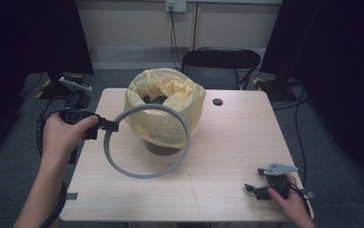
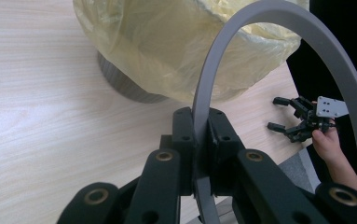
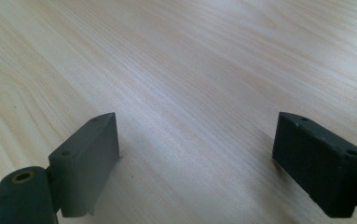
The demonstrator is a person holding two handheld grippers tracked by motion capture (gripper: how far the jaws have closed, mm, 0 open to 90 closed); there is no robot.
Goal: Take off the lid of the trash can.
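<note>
Two tongs were in my hands. My left tongs (image 1: 107,125) were clamped on the rim of a grey ring (image 1: 147,141), the pads pinching the band edge-on; in the left gripper view the ring (image 2: 278,28) arched up from between them. I held it tilted just in front of the bin (image 1: 163,148), its far edge against the yellow bag (image 1: 165,111) lining that bin. My right tongs (image 1: 254,190) rested on the counter (image 1: 227,142), well to the right of the bin and nearer me, spread wide with nothing between them (image 3: 195,154).
</note>
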